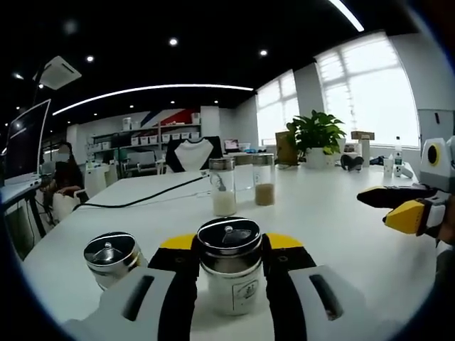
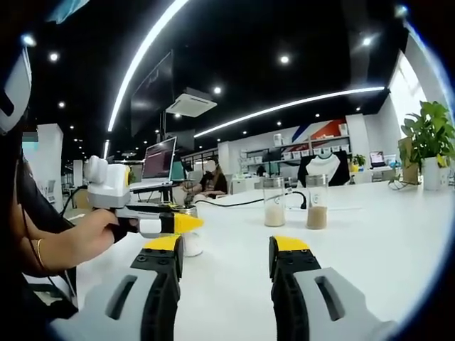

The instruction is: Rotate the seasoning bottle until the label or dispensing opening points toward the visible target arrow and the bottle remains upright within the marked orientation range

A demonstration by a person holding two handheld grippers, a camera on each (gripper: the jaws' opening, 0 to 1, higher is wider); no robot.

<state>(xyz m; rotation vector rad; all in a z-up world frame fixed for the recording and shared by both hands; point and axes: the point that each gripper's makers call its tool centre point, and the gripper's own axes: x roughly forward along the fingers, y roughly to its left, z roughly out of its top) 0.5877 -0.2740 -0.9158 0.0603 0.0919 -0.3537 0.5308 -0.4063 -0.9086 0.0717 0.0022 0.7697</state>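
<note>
Four bottles on the white table [image 1: 334,234], counted in the left gripper view: two steel-lidded seasoning shakers near the near edge, two taller glass jars further in toward the middle.

Seasoning bottle [image 1: 230,266] stands upright between the left gripper [image 1: 230,264] jaws, both jaws against its sides, so clamped on it. Lid holes face up; a small printed mark shows on the front of the body. Target arrow: can't make one out.

Second shaker [image 1: 110,257] sits just beside the left jaw, apart from it, closer to the table's left edge. Tight on that side.

White-filled jar [image 1: 223,186] and brown-filled jar [image 1: 264,180] stand upright side by side, not touching, well apart from the clamped bottle. One black cable [image 1: 146,195] runs across the tabletop from the left edge toward the jars.

Open tabletop to the right of the clamped bottle and ahead of it up to the jars; the right half is bare out to the far edge, where one potted plant [image 1: 316,136] stands with small clutter.

Right gripper [image 2: 224,259]: jaws apart, nothing between them, over bare tabletop, pointed at the two jars. In the right gripper view a hand [image 2: 96,238] holds the left gripper at the left.
</note>
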